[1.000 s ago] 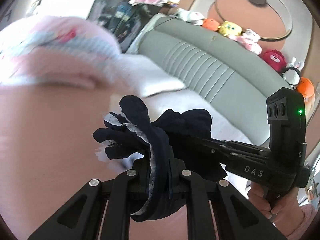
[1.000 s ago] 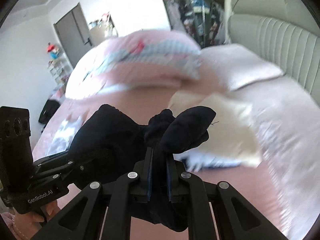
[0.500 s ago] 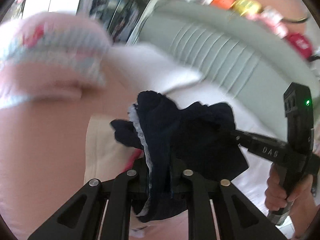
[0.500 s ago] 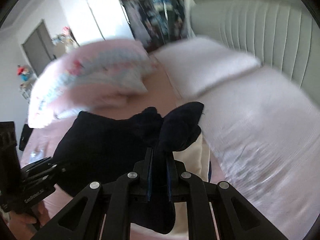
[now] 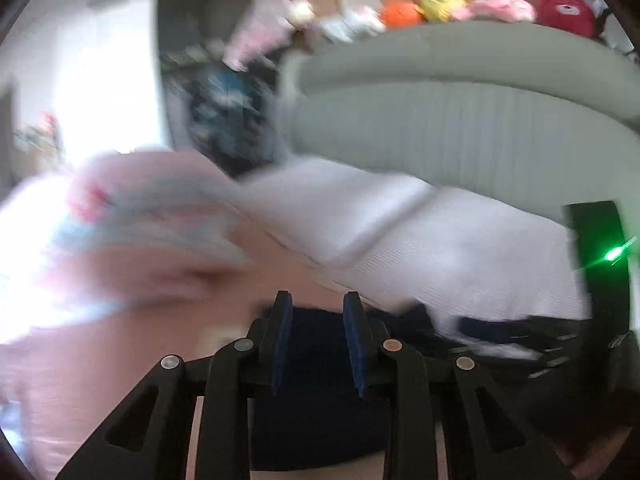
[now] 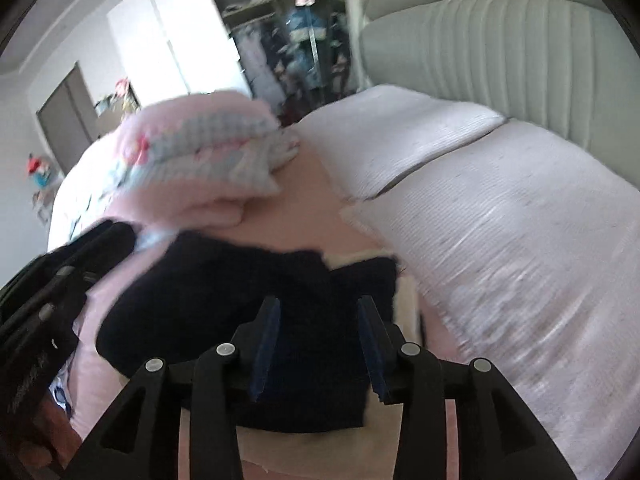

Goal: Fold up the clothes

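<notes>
clothes: the dark top (image 6: pixel 248 304) lies bunched on a cream cloth (image 6: pixel 404 300) on the near bed; soft, floppy, best pinched at an edge. left gripper (image 5: pixel 316 344) and right gripper (image 6: pixel 316 344) both gape, holding nothing.

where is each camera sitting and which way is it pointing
Left wrist: sits on the left hand-held gripper, looking along its open fingers over the dark garment toward the grey headboard; the right hand-held gripper's black body shows at the right edge.
Right wrist: sits on the right hand-held gripper, fingers open, above the same garment, facing the white pillows; the left gripper's body shows at the left edge.
Shared: the garment, pink folded bedding, pillows, headboard.
</notes>
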`<state>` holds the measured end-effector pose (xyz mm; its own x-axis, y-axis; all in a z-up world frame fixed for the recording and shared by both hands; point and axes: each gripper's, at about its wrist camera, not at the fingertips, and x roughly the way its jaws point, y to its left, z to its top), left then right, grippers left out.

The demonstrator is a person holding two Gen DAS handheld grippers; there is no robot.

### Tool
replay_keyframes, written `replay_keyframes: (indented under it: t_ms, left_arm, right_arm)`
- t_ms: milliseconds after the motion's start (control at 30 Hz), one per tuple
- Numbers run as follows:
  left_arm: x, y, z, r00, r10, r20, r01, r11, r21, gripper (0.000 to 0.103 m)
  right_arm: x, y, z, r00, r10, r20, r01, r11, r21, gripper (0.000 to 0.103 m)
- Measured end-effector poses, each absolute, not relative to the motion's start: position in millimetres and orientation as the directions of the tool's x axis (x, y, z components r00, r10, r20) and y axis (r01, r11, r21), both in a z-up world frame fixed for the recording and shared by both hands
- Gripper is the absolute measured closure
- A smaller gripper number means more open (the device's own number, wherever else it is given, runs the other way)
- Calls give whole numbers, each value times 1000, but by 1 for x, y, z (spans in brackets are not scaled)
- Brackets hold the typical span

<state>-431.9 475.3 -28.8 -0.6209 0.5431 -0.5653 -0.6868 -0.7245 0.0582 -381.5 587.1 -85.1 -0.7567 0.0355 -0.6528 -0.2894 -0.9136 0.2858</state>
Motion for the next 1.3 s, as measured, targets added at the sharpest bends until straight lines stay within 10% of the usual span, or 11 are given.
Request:
replay_keyframes:
  t_ms: [200, 533, 633, 733, 1300]
  left_arm:
    - [-451, 468, -83, -529, 485, -696, -709, -703, 49, 80]
    - [-469, 431, -94, -463, 577, -673, -626, -750, -212, 85]
    - [-459, 427, -64, -430, 578, -693, -629, -743, -230, 76]
    - [-442, 411, -38, -456, 570, -683, -631, -748, -203, 45]
    - [-422, 188, 32, -654, 340, -676, -274, -939, -206, 35]
  right_arm:
    - [-382, 593, -127, -713, -62, -698, -291, -879, 376, 64]
    - [-373, 572, -114, -739, -47, -672, -240, -914, 327, 63]
    - [-362, 564, -98, -757, -20, -653, -237, -923, 303, 57]
    - [-344, 552, -81, -768, 40, -639, -254, -936, 245, 39]
    - [-362, 377, 5, -706, -7, -708, -135, -980, 145, 23]
